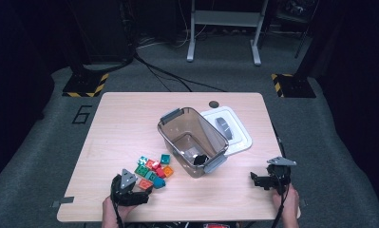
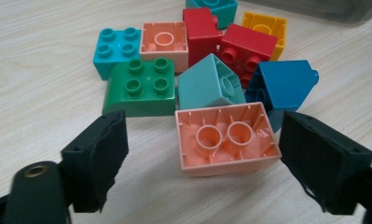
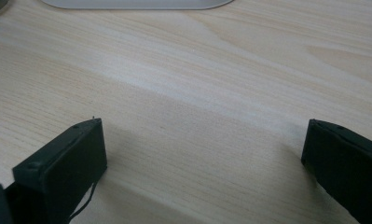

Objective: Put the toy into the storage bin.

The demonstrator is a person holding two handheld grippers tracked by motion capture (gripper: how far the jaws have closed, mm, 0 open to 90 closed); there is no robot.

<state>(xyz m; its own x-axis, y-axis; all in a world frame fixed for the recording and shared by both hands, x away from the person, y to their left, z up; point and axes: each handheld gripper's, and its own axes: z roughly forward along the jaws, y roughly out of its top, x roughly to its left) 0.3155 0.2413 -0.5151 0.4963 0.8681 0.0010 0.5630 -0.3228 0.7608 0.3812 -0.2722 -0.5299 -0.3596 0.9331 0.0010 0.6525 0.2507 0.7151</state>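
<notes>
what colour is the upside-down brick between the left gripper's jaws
Salmon pink brick, hollow side up; it shows best in the left gripper view.

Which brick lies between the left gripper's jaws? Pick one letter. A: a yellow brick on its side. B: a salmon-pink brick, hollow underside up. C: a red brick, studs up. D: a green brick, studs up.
B: in the left gripper view, the salmon-pink brick lies hollow side up between the left gripper's open jaws, neither pad pressing on it.

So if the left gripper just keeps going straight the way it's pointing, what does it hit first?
The left gripper would first meet the upside-down salmon brick, which lies between its open jaws, nearer the right one. Behind it sit the light teal brick and blue brick.
</notes>
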